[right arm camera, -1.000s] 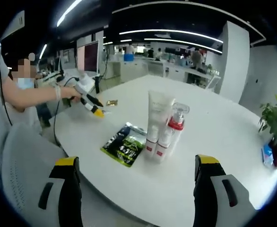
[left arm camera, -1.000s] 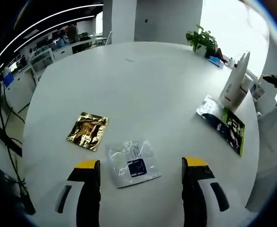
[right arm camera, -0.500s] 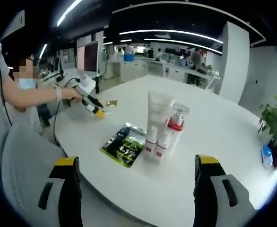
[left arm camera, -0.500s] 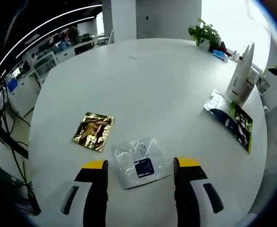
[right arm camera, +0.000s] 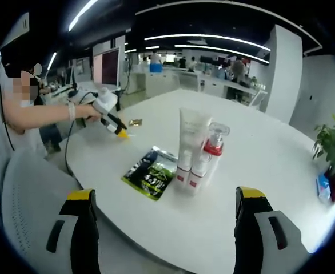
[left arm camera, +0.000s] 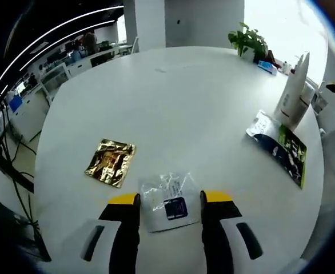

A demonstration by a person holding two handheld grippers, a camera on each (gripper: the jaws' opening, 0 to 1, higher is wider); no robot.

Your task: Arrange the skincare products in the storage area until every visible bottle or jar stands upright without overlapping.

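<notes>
The left gripper point(left arm camera: 170, 198) is sitting low over the white table point(left arm camera: 173, 97), its jaws flanking the clear sachet point(left arm camera: 168, 201) on both sides; contact cannot be confirmed. The gold sachet point(left arm camera: 110, 162) is lying just beside it. The right gripper point(right arm camera: 163, 197) is hovering with jaws wide apart. The white tube point(right arm camera: 190, 149) and pump bottle point(right arm camera: 209, 156) are standing upright, touching, beside the green-black packet point(right arm camera: 150, 174).

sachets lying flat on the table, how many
3: a gold sachet, a clear sachet between the left hand-held gripper's jaws, and a dark green sachet beside the upright white tube. More may be hidden behind the bottles.
</notes>
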